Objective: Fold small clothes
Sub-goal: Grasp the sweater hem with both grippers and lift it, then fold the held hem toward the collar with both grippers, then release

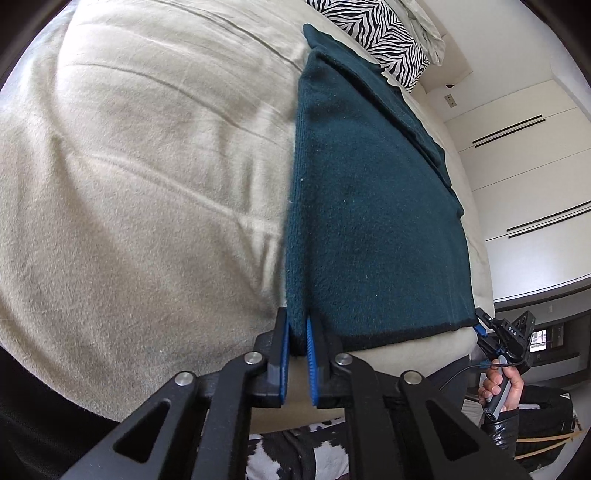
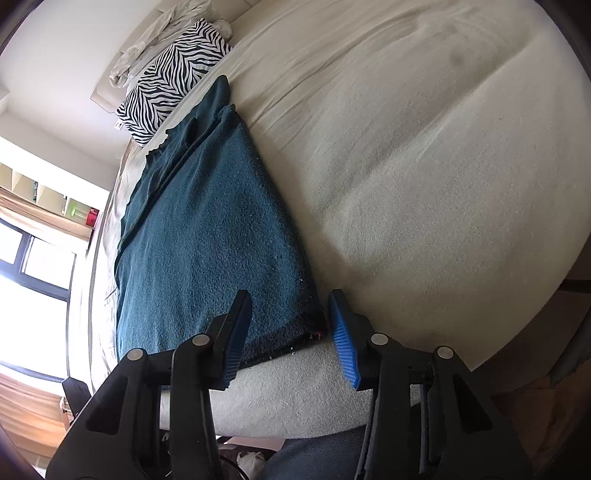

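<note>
A dark teal fleece garment [image 1: 373, 206] lies flat on a cream bed cover [image 1: 147, 184], running away from me toward the pillows. My left gripper [image 1: 297, 326] is shut on the garment's near left corner at the bed's front edge. My right gripper [image 2: 291, 306] is open, its jaws standing either side of the garment's near right corner [image 2: 314, 328], not closed on it. The garment also shows in the right wrist view [image 2: 207, 236]. The right gripper also shows in the left wrist view [image 1: 484, 325], held in a hand at that corner.
A zebra-print pillow [image 2: 173, 74] and crumpled white cloth [image 2: 162, 29] lie at the head of the bed. The cream bed cover [image 2: 443, 184] stretches wide beside the garment. White wardrobe doors [image 1: 524, 166] stand on one side, a bright window [image 2: 29, 280] on the other.
</note>
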### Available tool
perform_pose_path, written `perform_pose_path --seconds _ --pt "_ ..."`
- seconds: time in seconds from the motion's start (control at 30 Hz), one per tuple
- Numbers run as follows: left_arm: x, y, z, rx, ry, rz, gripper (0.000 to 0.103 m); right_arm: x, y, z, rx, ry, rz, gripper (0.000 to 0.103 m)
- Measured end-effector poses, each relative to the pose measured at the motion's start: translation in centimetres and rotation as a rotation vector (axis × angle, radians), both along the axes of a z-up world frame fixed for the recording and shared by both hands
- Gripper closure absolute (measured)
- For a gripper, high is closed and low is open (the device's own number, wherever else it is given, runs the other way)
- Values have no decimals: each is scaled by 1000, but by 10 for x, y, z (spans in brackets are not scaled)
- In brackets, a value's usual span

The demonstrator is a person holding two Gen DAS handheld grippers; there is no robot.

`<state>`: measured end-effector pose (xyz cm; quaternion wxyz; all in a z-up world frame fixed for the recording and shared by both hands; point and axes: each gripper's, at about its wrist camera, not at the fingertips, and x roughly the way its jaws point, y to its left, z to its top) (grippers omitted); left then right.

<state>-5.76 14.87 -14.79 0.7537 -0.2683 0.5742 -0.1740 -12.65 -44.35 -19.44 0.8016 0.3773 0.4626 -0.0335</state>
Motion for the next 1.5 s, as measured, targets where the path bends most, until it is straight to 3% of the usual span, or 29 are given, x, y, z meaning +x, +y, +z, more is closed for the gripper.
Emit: perform_pose_path --seconds 0.03,0.1,0.17,0.37,0.8,1.2,1.5 --pt "-1 4 0 -20 3 10 95 -1 -1 0 0 -5 -3 77" --pt "-2 9 1 -48 6 26 95 -3 -3 -1 0 -8 -8 92" --pt "-3 12 4 -71 -1 37 96 -7 -5 -1 10 -20 -18 95" --pt "-3 19 16 -176 -35 82 96 -12 0 9 20 -70 -21 96" --pt "33 35 64 -403 -144 164 96 13 7 58 188 -251 -4 96" --pt "116 33 96 -468 -218 222 96 123 -10 119 117 -358 3 96" --pt "216 29 103 -402 -261 255 96 240 -23 133 61 -385 -14 96"
